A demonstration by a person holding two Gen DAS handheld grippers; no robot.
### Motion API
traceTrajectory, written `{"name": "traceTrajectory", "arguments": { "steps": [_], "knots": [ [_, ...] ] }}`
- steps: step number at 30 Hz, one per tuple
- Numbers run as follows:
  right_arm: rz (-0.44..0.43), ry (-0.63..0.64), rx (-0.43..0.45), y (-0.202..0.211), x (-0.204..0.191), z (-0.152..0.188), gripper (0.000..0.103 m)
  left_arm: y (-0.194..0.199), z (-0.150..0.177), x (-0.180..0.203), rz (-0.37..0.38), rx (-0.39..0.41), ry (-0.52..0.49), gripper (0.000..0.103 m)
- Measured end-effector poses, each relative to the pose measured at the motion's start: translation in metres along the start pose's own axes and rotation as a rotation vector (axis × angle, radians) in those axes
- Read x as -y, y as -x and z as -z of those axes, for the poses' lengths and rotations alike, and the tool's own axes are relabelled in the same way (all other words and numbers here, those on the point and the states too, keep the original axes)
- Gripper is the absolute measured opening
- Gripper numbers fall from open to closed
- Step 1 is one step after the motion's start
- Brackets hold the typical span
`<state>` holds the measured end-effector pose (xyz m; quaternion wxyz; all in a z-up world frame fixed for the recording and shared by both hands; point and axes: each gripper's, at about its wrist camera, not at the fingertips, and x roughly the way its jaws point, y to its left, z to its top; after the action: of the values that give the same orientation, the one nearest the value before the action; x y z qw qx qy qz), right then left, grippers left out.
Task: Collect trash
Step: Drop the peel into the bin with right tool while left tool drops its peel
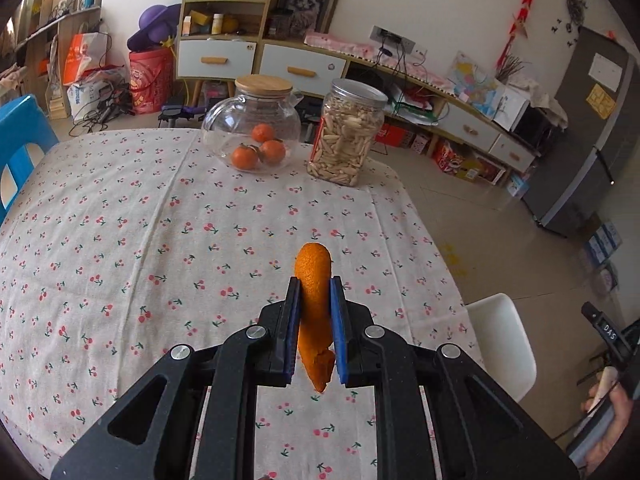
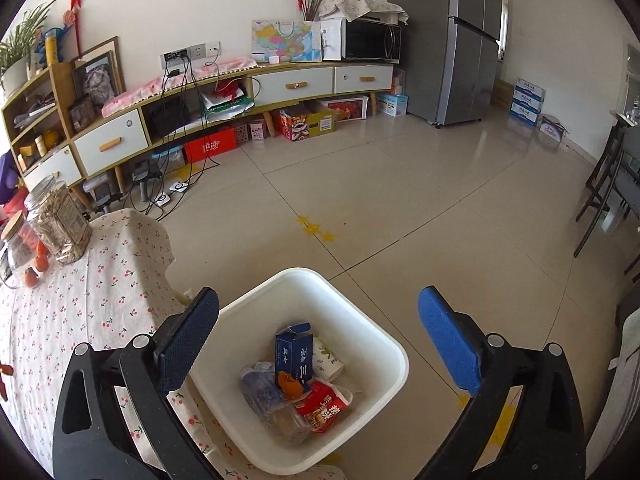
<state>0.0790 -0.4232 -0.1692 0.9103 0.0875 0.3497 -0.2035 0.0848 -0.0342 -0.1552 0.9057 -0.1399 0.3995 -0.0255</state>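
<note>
Left wrist view first, and we see the left gripper with its jaws clenched on a strip of orange peel; the peel's long axis runs along the fingers, its tip poking out ahead over the cloth-covered bench; over to the right wrist view, where the right gripper hangs with jaws spread wide and nothing between them, directly above the white bin, which sits on the floor just off the bench's edge with a blue carton and wrappers inside; so we judge the bin lies away to the peel's right, nearer the empty hand, and the left hand must carry across.
</note>
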Motion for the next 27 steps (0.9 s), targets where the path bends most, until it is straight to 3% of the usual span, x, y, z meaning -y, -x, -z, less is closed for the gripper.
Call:
{"name": "traceTrajectory", "arguments": {
  "steps": [10,20,21,22,24,27],
  "knots": [
    [-0.005,-0.049,0.011,0.012,0.027,-0.008,0.096,-0.049,0.021,0.141,0.211,-0.132,-0.122,0.015],
    [0.045,-0.083,0.022,0.015,0.053,-0.008,0.096,-0.091,0.051,0.225,0.314,-0.263,-0.207,0.019],
    [0.053,-0.091,0.021,0.015,0.056,-0.008,0.096,-0.096,0.053,0.229,0.313,-0.278,-0.222,0.027],
    [0.056,-0.098,0.019,0.014,0.059,-0.008,0.096,-0.098,0.056,0.232,0.306,-0.289,-0.236,0.043],
    [0.056,-0.107,0.013,0.014,0.061,-0.007,0.096,-0.099,0.059,0.234,0.289,-0.298,-0.252,0.066],
    [0.048,-0.102,0.011,0.016,0.056,-0.006,0.096,-0.092,0.06,0.23,0.258,-0.272,-0.271,0.078]
  ]
}}
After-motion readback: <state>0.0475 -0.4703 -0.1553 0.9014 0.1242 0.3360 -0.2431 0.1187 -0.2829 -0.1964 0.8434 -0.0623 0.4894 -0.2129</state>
